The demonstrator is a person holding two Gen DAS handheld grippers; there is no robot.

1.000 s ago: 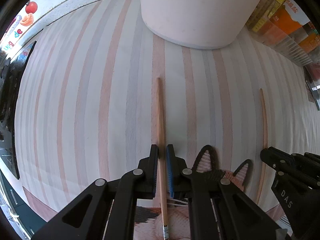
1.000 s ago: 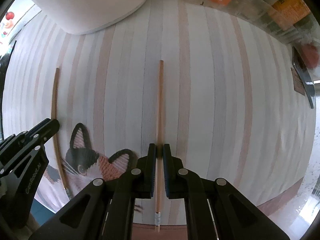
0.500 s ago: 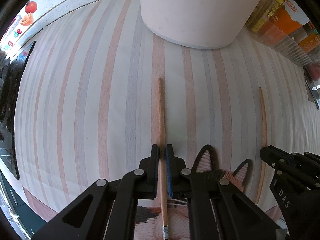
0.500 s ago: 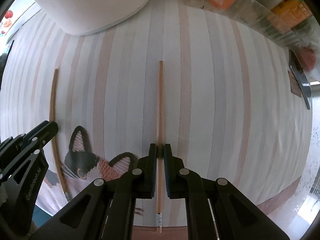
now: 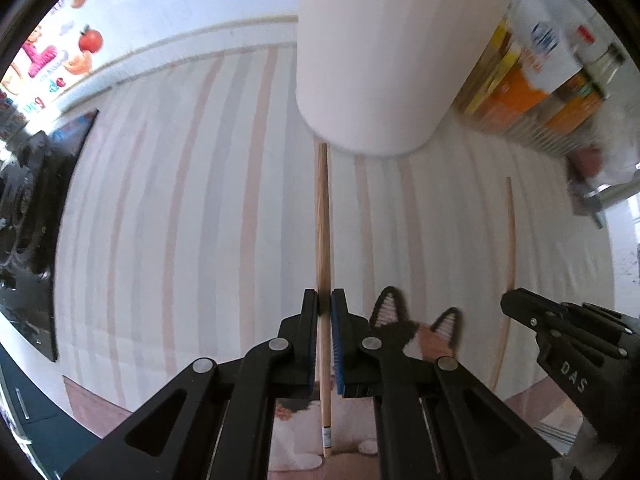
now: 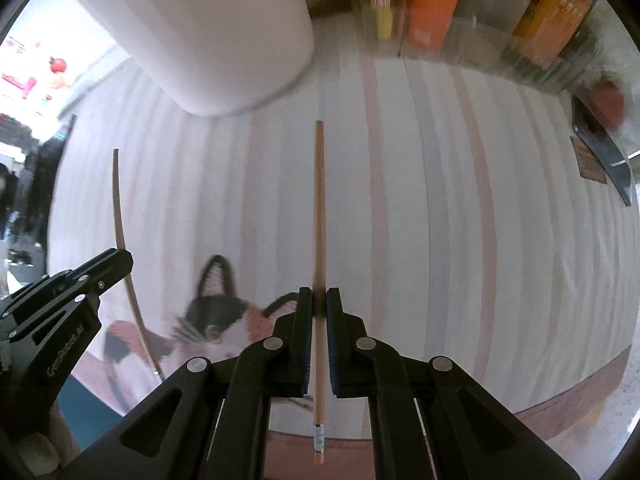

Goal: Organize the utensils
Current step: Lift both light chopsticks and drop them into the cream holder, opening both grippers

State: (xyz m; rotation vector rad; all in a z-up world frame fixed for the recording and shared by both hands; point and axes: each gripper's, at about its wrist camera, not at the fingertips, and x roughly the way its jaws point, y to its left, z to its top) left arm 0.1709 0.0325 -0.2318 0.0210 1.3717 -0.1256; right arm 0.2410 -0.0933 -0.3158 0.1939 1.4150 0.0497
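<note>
Each gripper holds one wooden chopstick above a striped cloth. My left gripper (image 5: pixel 324 298) is shut on a chopstick (image 5: pixel 322 220) whose far tip points at the base of a tall white cylinder holder (image 5: pixel 384 52). My right gripper (image 6: pixel 319 296) is shut on the other chopstick (image 6: pixel 319 208), with the white holder (image 6: pixel 224 28) at the upper left. In the left wrist view the right gripper (image 5: pixel 508 304) and its chopstick (image 5: pixel 509 240) show at the right. In the right wrist view the left gripper (image 6: pixel 128 258) and its chopstick (image 6: pixel 120 216) show at the left.
The striped cloth (image 6: pixel 440 200) has a cat picture (image 6: pixel 216 316) near its front edge. Orange and yellow boxes (image 6: pixel 436 4) stand in a clear rack behind the cloth. A dark stove surface (image 5: pixel 36 220) lies at the far left, a dark flat item (image 6: pixel 604 160) at the right.
Both grippers have risen with their chopsticks, which now hang off the cloth. The white holder and the boxes behind show more fully in both views.
</note>
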